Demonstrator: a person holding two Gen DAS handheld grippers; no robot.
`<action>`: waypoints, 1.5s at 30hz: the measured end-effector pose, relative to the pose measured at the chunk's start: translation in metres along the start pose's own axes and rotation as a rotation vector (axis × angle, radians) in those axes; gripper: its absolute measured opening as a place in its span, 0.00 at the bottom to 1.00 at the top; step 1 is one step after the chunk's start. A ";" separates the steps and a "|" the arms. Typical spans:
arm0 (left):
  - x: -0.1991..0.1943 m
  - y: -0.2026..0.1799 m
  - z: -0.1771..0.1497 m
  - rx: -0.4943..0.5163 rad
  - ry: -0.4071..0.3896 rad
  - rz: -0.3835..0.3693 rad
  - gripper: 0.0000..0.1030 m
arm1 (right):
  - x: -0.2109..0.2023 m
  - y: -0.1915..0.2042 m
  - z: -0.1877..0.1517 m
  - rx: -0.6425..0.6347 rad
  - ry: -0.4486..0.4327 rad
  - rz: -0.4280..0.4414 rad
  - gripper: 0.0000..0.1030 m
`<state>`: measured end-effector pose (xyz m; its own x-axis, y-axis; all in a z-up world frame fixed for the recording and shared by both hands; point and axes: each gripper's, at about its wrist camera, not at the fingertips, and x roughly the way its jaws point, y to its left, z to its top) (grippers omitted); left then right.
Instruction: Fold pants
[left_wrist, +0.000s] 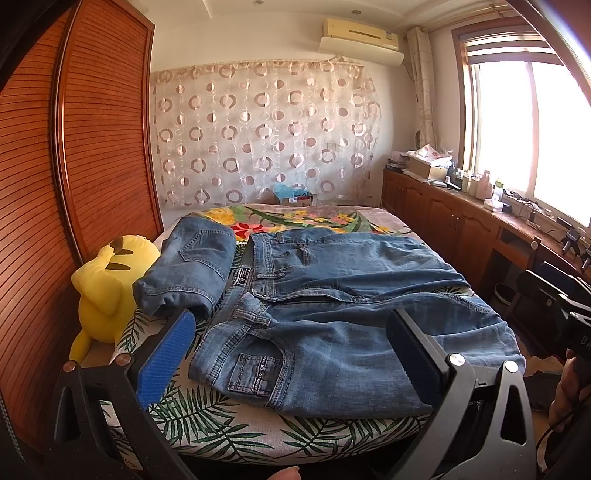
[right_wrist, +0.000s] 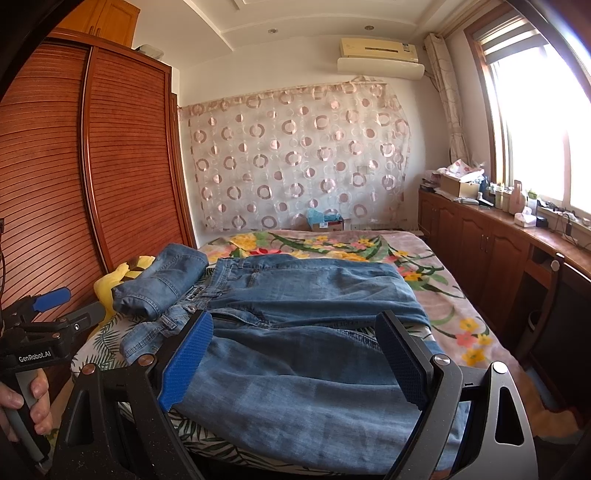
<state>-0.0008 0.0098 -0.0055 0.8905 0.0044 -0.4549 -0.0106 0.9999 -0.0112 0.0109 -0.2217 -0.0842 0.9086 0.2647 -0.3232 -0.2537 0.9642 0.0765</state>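
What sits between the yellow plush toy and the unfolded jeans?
A folded pair of jeans, beside the plush and overlapping the unfolded jeans; clearest in the left wrist view.

Unfolded jeans (left_wrist: 332, 317) lie across the near part of the bed (left_wrist: 229, 424). A folded pair (left_wrist: 188, 273) rests just to their left, with a plush toy (left_wrist: 107, 288) further left, beside the wardrobe (left_wrist: 74, 166). A cabinet (left_wrist: 454, 218) runs along the bed's right side, under the window (left_wrist: 524, 122).
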 end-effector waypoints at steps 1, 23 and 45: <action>0.003 0.001 -0.002 -0.002 0.002 0.000 1.00 | 0.001 -0.001 -0.001 0.001 0.004 -0.001 0.88; 0.067 0.051 -0.040 -0.046 0.183 0.023 1.00 | 0.031 -0.011 -0.010 -0.019 0.140 0.014 0.79; 0.113 0.123 -0.073 -0.080 0.321 0.079 0.89 | 0.051 -0.039 -0.011 -0.089 0.360 0.105 0.71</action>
<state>0.0649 0.1319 -0.1230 0.6973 0.0647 -0.7139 -0.1211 0.9922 -0.0283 0.0639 -0.2457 -0.1139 0.7054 0.3255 -0.6297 -0.3816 0.9230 0.0495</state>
